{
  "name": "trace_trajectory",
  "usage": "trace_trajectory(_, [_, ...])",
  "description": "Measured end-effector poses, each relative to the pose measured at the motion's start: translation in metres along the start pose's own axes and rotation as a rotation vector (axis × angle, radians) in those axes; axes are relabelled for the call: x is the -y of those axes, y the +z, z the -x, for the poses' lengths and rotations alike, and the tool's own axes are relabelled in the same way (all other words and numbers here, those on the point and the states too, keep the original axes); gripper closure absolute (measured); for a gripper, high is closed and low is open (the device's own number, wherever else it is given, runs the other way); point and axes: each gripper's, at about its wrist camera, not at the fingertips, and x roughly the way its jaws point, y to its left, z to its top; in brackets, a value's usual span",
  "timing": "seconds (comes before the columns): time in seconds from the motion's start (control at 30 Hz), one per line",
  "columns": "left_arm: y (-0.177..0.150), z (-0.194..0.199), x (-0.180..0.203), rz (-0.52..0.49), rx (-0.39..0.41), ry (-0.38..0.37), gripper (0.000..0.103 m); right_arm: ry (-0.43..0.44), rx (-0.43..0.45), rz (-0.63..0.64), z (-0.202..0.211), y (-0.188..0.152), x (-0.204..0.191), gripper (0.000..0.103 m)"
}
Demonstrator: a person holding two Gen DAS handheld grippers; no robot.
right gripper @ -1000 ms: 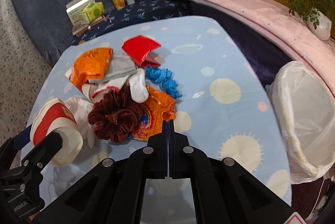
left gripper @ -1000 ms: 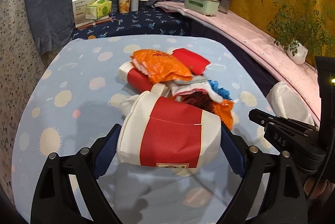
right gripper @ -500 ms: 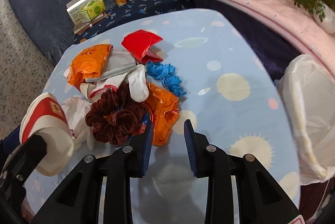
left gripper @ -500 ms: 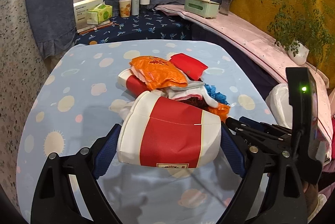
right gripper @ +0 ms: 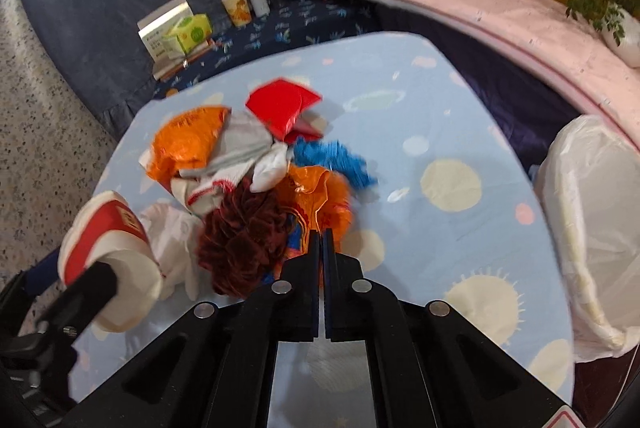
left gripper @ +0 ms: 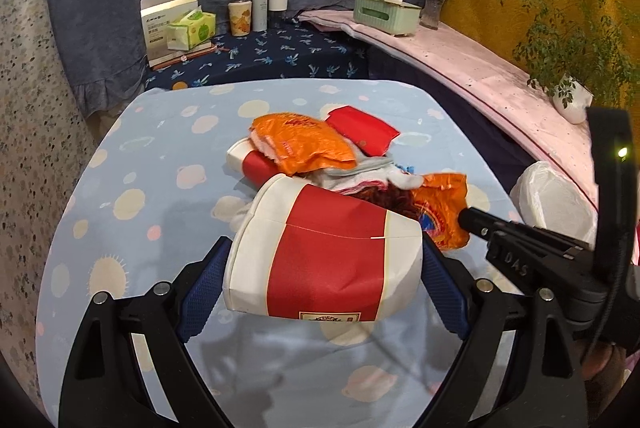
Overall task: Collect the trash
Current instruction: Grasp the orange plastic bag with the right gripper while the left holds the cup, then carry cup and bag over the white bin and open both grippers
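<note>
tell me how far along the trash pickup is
Nothing visibly binned yet: what shows of the white bin bag looks empty. In hand: left gripper holds a red-and-white paper cup; right gripper pinches an orange wrapper. The pile remains.

red-and-white paper cup, orange wrapper, maroon scrunchie, pale blue tablecloth with cream suns.
</note>
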Motion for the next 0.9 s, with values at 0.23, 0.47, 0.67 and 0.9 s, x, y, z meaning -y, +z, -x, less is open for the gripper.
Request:
trace_trajectory(0.23, [0.014,0.016,0.035,-0.034,0.039,-0.053,0.017,-0.024,0.128,-0.027,0.055,0.024,0.022,0.101])
trace_trajectory(0.47, [0.031,0.029,0.084,-0.09,0.084,-0.134,0.017,-0.073,0.238,-0.08,0.106,0.04,0.061,0.101])
trace_trajectory(0.67, [0.041,0.029,0.132,-0.144,0.088,-0.215,0.017,-0.129,0.297,-0.154,0.139,0.039,0.107,0.101])
trace_trajectory(0.9, [0.044,0.024,0.19,-0.219,0.076,-0.301,0.017,-0.199,0.319,-0.259,0.158,0.023,0.169,0.101])
